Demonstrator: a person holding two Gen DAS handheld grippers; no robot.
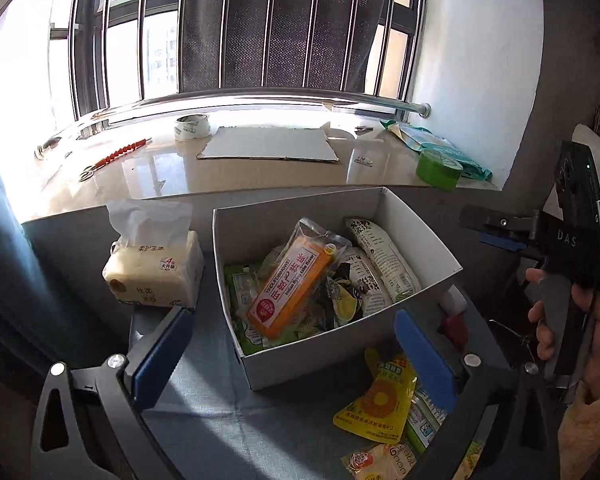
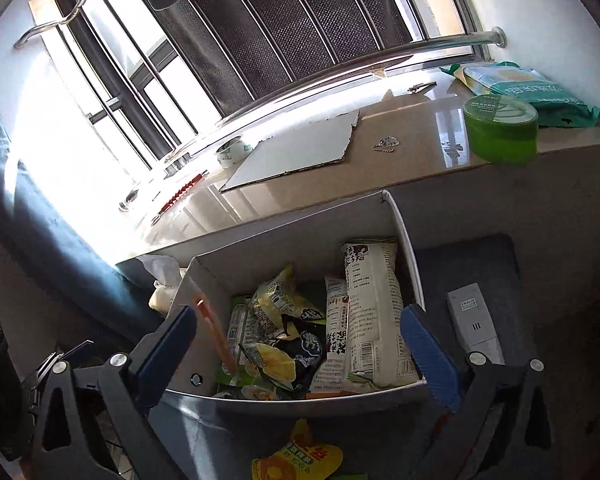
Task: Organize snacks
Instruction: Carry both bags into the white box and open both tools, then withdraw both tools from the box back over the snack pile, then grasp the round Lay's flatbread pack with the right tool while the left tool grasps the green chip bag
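White box [image 1: 420, 236]: we count an orange cake pack [image 1: 292, 284] inside, yellow pouch [image 1: 380, 396] just outside; left gripper [image 1: 296, 354] and right gripper [image 2: 300, 350] both spread wide, empty

Hard daylight pours through the window [image 1: 112, 40] ahead of the claws, blown out white at its left. The sill [image 1: 180, 176] glares. The box [image 2: 300, 248] interior sits in shade. Fisheye bending curves the edges; corners vignette dark.

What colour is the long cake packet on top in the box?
Orange, with a white label and red writing: the cake packet shows best in the left wrist view.
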